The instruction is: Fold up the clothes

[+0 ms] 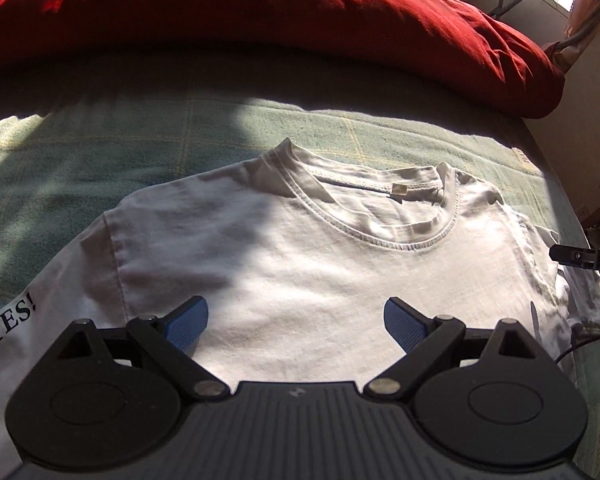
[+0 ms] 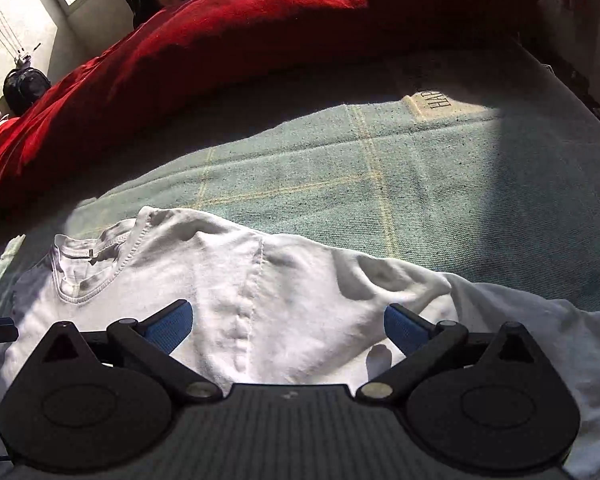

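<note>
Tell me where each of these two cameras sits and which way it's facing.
Left wrist: sits on the left gripper, looking forward over its open blue pads at the white T-shirt and its collar; the right gripper's tip pokes in at the right edge.
Right wrist: sits on the right gripper, also open, over the shirt's right sleeve; the collar lies to its left.
Shared: the shirt, green blanket, red duvet.

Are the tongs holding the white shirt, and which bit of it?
No, nothing is held. Both the left tongs and the right tongs are wide open above the white T-shirt, which lies flat on the green blanket.
</note>
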